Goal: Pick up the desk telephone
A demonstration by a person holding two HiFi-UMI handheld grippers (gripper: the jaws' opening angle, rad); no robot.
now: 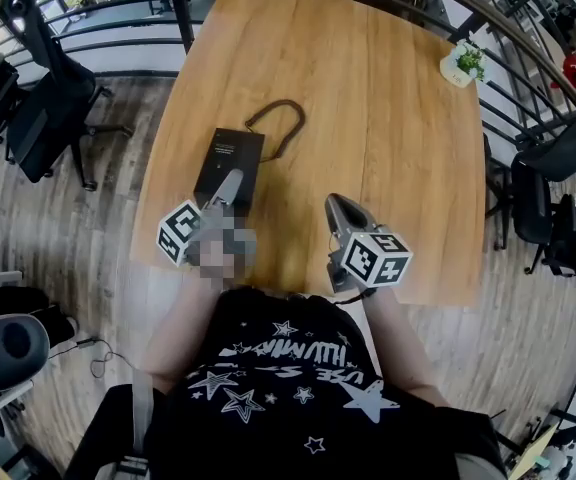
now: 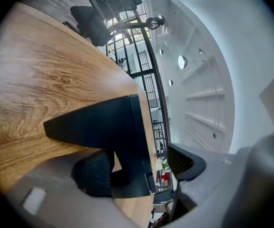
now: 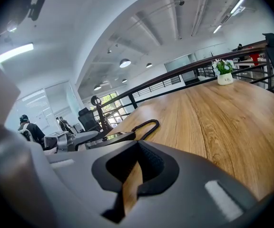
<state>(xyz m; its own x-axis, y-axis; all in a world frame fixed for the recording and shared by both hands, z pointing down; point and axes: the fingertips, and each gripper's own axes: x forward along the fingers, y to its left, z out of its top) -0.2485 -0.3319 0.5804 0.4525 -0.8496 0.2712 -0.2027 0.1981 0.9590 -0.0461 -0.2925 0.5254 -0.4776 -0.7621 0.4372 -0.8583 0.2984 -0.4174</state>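
The black desk telephone (image 1: 226,165) lies on the wooden table (image 1: 368,118), its coiled cord (image 1: 280,126) looping away beyond it. My left gripper (image 1: 230,183) reaches over the phone's near edge. In the left gripper view the phone (image 2: 99,122) stands between the jaws; the left pad (image 2: 94,172) is right beside it, the right pad (image 2: 184,160) stands apart, so the gripper (image 2: 141,167) is open. My right gripper (image 1: 334,206) hovers to the phone's right with its jaws together and holds nothing. The right gripper view shows the phone (image 3: 111,137) and cord (image 3: 146,126) off to the left of the gripper (image 3: 138,146).
A small potted plant (image 1: 460,63) stands at the table's far right corner. Black office chairs (image 1: 38,98) sit left of the table, more at the right (image 1: 558,158). A metal railing (image 1: 118,23) runs behind the table. The near table edge lies just below both grippers.
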